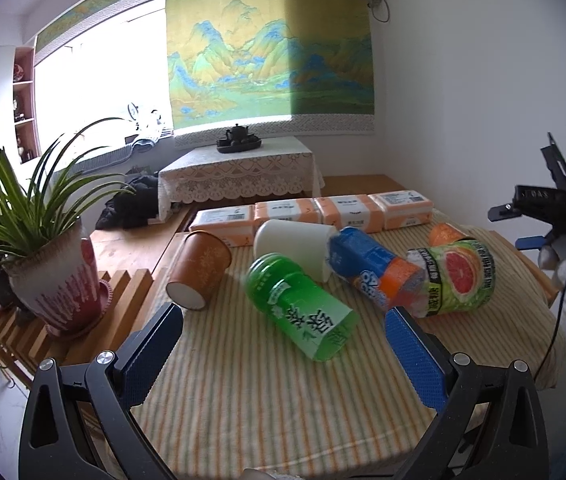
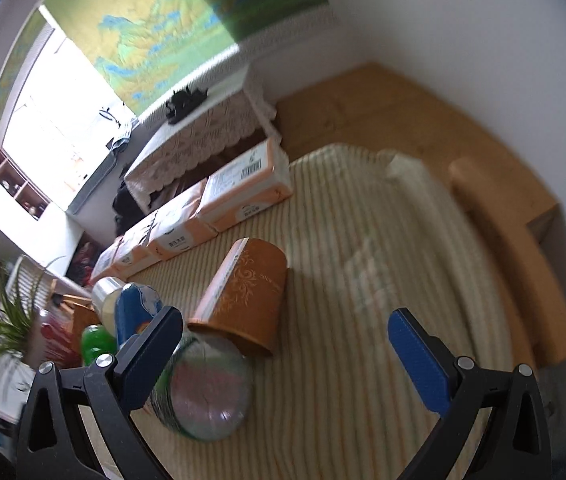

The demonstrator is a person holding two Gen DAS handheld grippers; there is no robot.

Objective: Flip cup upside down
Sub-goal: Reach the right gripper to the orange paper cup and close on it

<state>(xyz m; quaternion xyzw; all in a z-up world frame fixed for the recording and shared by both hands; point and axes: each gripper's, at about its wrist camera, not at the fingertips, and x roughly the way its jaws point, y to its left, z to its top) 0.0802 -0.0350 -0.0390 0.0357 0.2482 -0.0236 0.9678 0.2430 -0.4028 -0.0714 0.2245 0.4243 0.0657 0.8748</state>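
Cups lie on their sides across the striped surface [image 1: 243,380]: brown cup [image 1: 199,270], white cup [image 1: 295,244], green cup [image 1: 303,308], blue cup [image 1: 367,268], grapefruit cup [image 1: 459,276], an orange one behind it. Both grippers are spread wide and hold nothing; left gripper [image 1: 283,356] hovers nearest the green cup, right gripper [image 2: 285,354] beside the grapefruit cup [image 2: 207,392]. This looks like the approach stage. Next move calls for choosing one cup, closing on its wall, then turning it mouth-down.
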